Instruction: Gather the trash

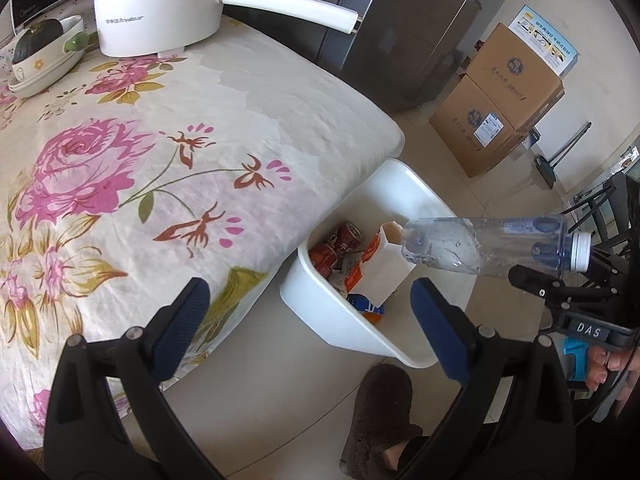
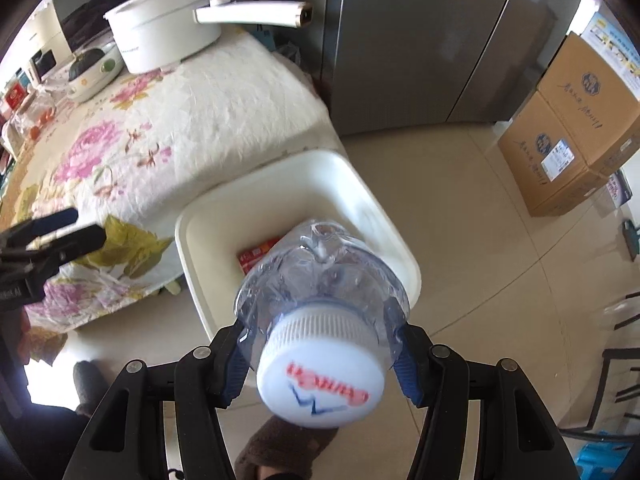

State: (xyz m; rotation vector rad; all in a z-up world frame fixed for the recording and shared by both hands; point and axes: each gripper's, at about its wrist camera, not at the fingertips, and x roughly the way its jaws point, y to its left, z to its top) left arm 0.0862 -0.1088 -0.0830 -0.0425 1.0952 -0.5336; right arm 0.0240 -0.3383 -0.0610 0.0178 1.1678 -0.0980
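Grip confirmed on my right gripper (image 2: pixel 320 364): its blue pads (image 2: pixel 408 376) are clamped on the neck end of a clear plastic bottle (image 2: pixel 320 276), just under the white ribbed cap (image 2: pixel 320 384), which faces back toward my wrist. The bottle's body runs forward from the jaws, its base out over the white bin (image 2: pixel 192 240) directly ahead and below. From the left wrist view the same bottle (image 1: pixel 480 244) lies roughly level, base toward the bin (image 1: pixel 320 312), cap (image 1: pixel 580 252) at my right gripper (image 1: pixel 560 280).

My left gripper (image 1: pixel 308 312) stands with its jaws wide apart and nothing between them; the bin sits just ahead of its right finger (image 1: pixel 436 320), the table edge under its left finger (image 1: pixel 180 320).

Bin contents visible: a white and orange carton (image 1: pixel 380 264) standing on end, red cans (image 1: pixel 340 240), and a blue wrapper (image 1: pixel 368 306).

Beyond my left gripper a floral tablecloth (image 1: pixel 140 160) covers the table, bare at the near part. At its far end stand a white electric pot (image 1: pixel 160 12) with a long handle and stacked bowls (image 1: pixel 44 56).

Farther out, past the bin: a grey refrigerator (image 2: pixel 420 40) and stacked cardboard boxes (image 1: pixel 500 108). A brown slipper (image 1: pixel 380 412) is on the floor beneath my grippers.
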